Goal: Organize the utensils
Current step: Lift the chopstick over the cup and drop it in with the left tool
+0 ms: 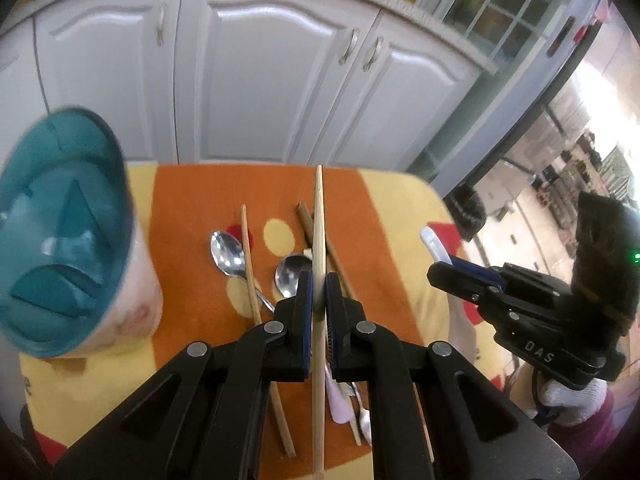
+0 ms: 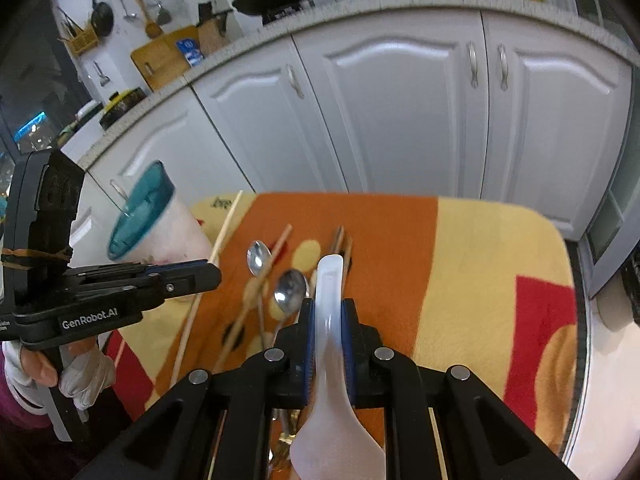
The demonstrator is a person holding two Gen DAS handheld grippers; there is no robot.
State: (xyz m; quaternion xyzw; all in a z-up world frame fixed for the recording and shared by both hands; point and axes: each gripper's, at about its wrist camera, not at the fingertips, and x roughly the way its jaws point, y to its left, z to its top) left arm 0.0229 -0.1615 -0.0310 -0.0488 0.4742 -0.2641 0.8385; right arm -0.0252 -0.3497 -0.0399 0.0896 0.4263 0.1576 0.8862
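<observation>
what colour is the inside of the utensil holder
Teal inside, with a white outer wall: the utensil holder shows best in the left wrist view.

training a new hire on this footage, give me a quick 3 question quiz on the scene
1. What does the left gripper hold?
A. a metal spoon
B. a chopstick
C. a fork

2. True or false: the right gripper is shut on the white spoon.

3. Fill in: the holder has a ____ rim.

Key
1. B. The pale chopstick is clamped between the jaws; two metal spoons lie on the cloth.
2. True.
3. Teal.
</observation>
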